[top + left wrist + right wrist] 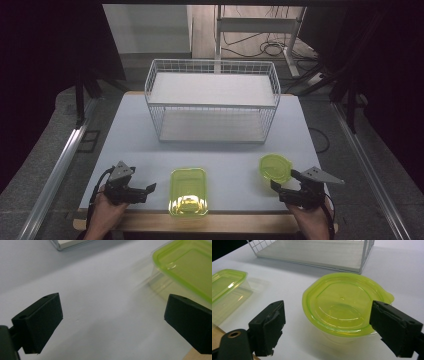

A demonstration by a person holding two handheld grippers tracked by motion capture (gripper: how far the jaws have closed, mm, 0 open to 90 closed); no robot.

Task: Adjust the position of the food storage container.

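Observation:
A rectangular clear container with a yellow-green lid [188, 191] lies near the table's front edge, in the middle. A round clear tub with a yellow-green lid [274, 167] stands to its right. My left gripper [147, 193] rests low on the table just left of the rectangular container, open and empty. In the left gripper view that container [185, 265] sits ahead at the upper right, beyond the left gripper [112, 317]. My right gripper [283, 181] is just in front of the round tub. In the right gripper view the round tub [344, 306] lies straight ahead of the wide-open right gripper [327, 320], untouched.
A white wire rack [212, 100] with two shelves stands at the back middle of the white table [125, 135]. Its lower shelf [312, 252] faces the right gripper. A wooden front edge [225, 222] borders the table. Cables and a desk frame [260, 30] lie beyond.

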